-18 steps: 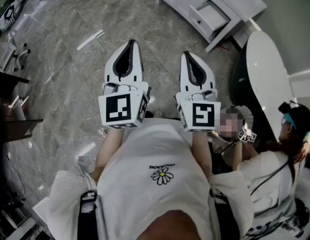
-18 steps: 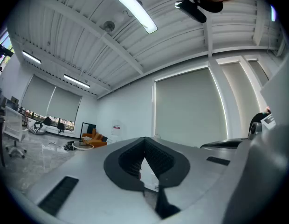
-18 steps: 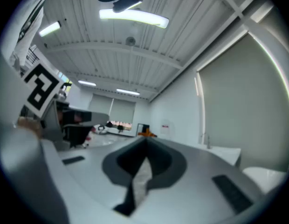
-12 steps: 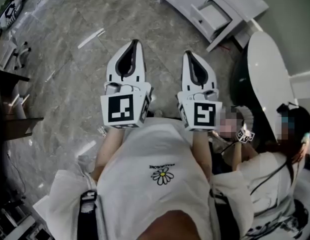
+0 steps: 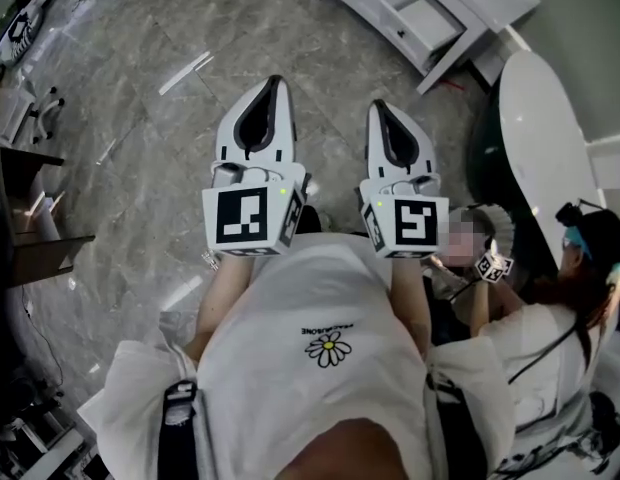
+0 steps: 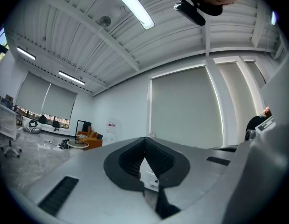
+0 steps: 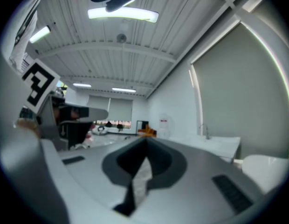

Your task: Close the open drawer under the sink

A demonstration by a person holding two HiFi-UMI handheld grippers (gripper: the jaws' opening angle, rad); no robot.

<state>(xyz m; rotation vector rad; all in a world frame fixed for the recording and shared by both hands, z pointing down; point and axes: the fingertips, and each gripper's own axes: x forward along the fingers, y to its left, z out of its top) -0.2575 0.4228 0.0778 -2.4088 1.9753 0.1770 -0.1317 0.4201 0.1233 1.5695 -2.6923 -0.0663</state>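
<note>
i hold my left gripper (image 5: pixel 274 83) and right gripper (image 5: pixel 375 106) side by side, each with fingers pressed together on nothing, well apart from the open drawer (image 5: pixel 428 20) ahead to my right.

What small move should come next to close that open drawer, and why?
Probably step toward the open drawer, leading with the right gripper: the drawer stands pulled out, well beyond it and the left gripper, both shut and empty.

floor (image 5: pixel 130 138): glossy grey stone | drawer (image 5: pixel 427 18): smooth white panel | left gripper (image 5: pixel 278 82): matt white plastic
</note>
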